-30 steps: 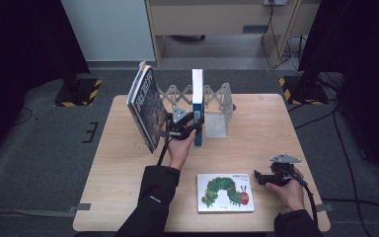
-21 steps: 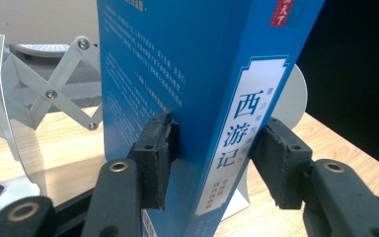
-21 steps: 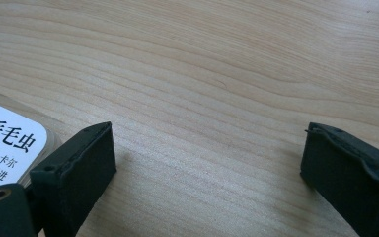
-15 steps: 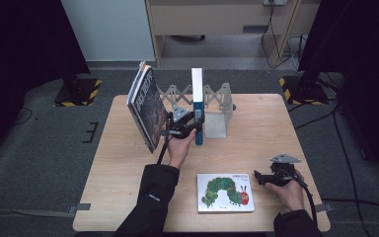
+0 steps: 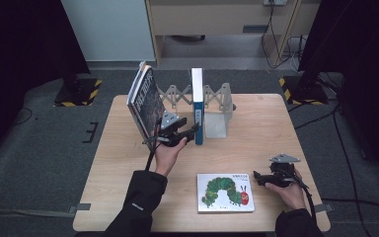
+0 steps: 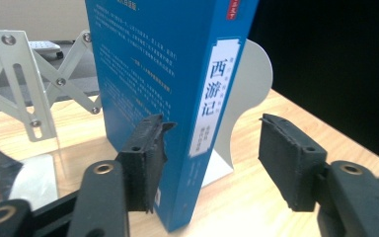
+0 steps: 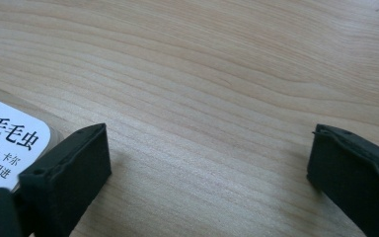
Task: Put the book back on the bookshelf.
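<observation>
A blue book stands upright on the table against a pale metal bookend. My left gripper reaches in from the near side at the book's lower spine. In the left gripper view the blue book stands between the jaws of the left gripper. These have just been opening: one pad sits close to the cover and the other stands well off the spine. A picture book with a green caterpillar lies flat near the front edge. My right gripper rests open just right of it, with bare wood between its jaws.
A dark-covered book leans tilted at the left end of the folding scissor rack. The bookend plate rises right behind the blue book. The table's edges drop to a dark floor; a cabinet stands beyond.
The left gripper's jaws have spread apart from the blue book and the hand has drawn slightly back toward the person. The book stays upright. The right hand has not moved.
</observation>
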Available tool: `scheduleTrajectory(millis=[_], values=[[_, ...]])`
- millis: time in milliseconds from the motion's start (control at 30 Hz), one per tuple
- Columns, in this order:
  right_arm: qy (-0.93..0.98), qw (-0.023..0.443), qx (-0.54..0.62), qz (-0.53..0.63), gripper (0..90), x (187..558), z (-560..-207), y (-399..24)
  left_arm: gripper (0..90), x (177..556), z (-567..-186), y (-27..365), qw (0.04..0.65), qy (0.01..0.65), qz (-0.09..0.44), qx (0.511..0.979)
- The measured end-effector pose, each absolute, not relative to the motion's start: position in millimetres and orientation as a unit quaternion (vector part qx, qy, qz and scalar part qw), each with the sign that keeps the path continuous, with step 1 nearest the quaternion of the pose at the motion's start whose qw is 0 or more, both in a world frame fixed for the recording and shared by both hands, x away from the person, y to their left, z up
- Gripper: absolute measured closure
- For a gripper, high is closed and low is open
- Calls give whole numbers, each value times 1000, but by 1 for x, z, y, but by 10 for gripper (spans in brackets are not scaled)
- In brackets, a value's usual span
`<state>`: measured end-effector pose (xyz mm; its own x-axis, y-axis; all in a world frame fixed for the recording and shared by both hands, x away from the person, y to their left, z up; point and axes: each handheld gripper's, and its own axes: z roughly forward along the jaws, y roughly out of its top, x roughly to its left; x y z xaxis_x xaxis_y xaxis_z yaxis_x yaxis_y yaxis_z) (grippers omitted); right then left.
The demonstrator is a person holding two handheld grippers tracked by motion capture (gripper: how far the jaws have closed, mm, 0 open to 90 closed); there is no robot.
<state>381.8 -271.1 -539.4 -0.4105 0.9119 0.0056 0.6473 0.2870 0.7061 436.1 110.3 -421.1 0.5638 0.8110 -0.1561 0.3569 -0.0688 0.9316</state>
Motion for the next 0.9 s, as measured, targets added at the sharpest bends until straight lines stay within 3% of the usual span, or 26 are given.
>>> scheduleTrajectory(millis=[367, 900], values=[[774, 204, 508, 318, 8, 382, -539, -269, 374, 409, -411, 127, 516, 390, 215, 731], [761, 184, 534, 318, 65, 370, -518, -262, 324, 358, -456, 136, 472, 366, 154, 787]])
